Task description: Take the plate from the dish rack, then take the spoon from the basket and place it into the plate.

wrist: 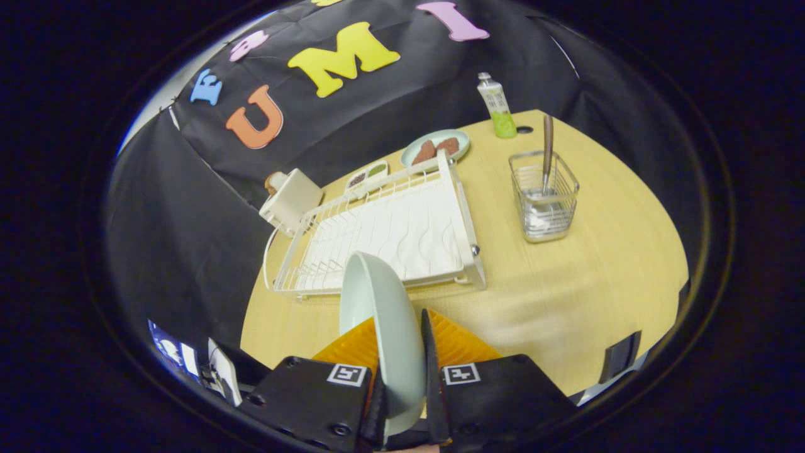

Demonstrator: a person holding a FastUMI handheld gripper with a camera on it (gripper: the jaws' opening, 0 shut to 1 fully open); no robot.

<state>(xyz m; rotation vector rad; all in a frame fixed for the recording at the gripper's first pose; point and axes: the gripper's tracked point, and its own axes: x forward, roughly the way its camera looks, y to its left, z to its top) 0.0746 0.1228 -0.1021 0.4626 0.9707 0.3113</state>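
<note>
1. Nearest the camera, the gripper [402, 371] is clenching a pale green plate [380, 314]. Both fingers are pressing on its lower rim, one on each face, and the plate is standing on edge between them.
2. The plate is smooth, glossy and round with a shallow curve. It is hanging above the wooden table [566, 302], just in front of the dish rack [390, 236] and clear of it.
3. Judging the risk: the grip is biting only a narrow strip of a slick rim, so the plate could be pivoting or sliding out if it is tipped flat too quickly or set down hard.
4. Just beyond the plate, the white wire dish rack is sitting on the table over a rippled white drip tray, its slots standing empty.
5. To the right of the rack, well apart from it, a square wire basket [544, 195] is holding the spoon [548, 151], which is standing nearly upright with its slim dark handle poking out the top.
6. Another risk: the basket looks light and could be tipping or dragging when the spoon is pulled.
7. Farthest back, a small plate of brown food [435, 148], a green tube [497, 106], a compartment tray [366, 176] and a cream box [290, 200] are lining the table's far edge.
</note>
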